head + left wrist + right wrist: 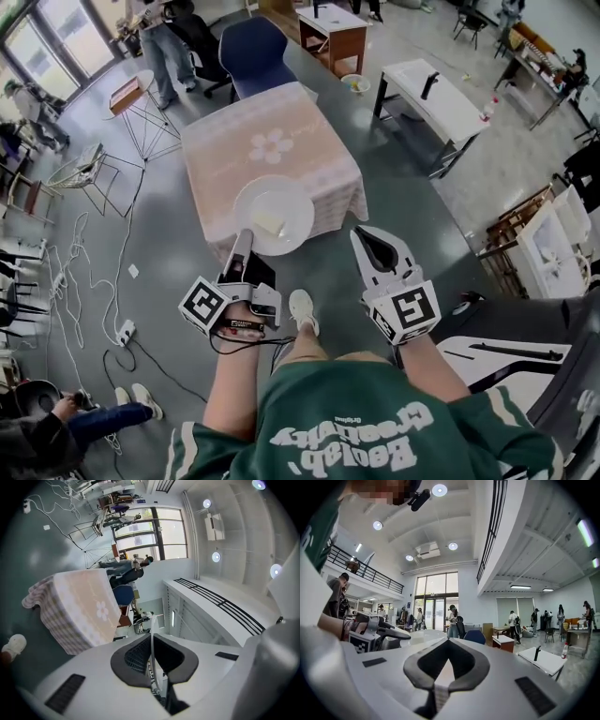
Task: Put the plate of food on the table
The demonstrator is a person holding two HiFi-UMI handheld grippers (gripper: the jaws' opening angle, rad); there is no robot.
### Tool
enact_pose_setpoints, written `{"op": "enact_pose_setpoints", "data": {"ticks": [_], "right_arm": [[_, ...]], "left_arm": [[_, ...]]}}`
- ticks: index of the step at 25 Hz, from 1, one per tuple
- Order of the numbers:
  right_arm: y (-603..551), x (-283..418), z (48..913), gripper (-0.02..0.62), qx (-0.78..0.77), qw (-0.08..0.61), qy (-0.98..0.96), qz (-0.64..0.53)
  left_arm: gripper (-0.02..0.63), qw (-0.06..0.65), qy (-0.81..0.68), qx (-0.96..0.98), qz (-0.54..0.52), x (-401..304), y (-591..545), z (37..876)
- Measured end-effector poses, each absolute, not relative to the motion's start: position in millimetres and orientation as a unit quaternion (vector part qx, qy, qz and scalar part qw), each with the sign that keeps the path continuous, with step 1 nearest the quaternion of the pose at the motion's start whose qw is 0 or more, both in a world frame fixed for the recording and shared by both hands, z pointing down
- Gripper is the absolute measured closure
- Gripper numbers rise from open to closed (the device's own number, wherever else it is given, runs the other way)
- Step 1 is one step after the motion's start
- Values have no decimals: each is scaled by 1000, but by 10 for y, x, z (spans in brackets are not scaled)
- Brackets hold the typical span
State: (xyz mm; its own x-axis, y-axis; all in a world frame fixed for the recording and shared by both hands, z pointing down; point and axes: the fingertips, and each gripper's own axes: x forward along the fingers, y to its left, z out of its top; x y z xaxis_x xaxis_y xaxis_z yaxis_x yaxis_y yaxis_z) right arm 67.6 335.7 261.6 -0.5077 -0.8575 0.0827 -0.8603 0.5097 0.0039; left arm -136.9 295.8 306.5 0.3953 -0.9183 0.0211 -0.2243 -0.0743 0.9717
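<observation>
Your left gripper [246, 236] sits at the near edge of the bench [234, 131], clamped on the rim of the plate [286, 197], which carries the food [267, 223]. Your right gripper [367, 240] is closed and empty. The plate looks not yet set down.

Blue chair [253, 52], white desk [436, 98], floor cables [84, 281]

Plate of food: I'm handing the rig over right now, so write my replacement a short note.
Left gripper: jaws shut on the near rim of the plate, holding it up.
Right gripper: jaws shut, empty.
The plate, with a pale piece of food on it, hangs by the near edge of the table.
Done: plate gripped and at the table.
Left: set it on the table, then open the left jaws.
</observation>
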Motion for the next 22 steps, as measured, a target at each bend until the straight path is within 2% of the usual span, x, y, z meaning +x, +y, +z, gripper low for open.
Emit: {"op": "enact_pose_setpoints", "data": {"ticks": [9, 22], "right_arm": [[2390, 334, 2597, 581, 503, 41, -863, 29], [1604, 82, 2738, 581, 527, 67, -846, 45]], "left_arm": [[584, 530, -420, 662, -323, -1611, 1767, 2981], [584, 538, -411, 659, -328, -1987, 824, 3113]]}}
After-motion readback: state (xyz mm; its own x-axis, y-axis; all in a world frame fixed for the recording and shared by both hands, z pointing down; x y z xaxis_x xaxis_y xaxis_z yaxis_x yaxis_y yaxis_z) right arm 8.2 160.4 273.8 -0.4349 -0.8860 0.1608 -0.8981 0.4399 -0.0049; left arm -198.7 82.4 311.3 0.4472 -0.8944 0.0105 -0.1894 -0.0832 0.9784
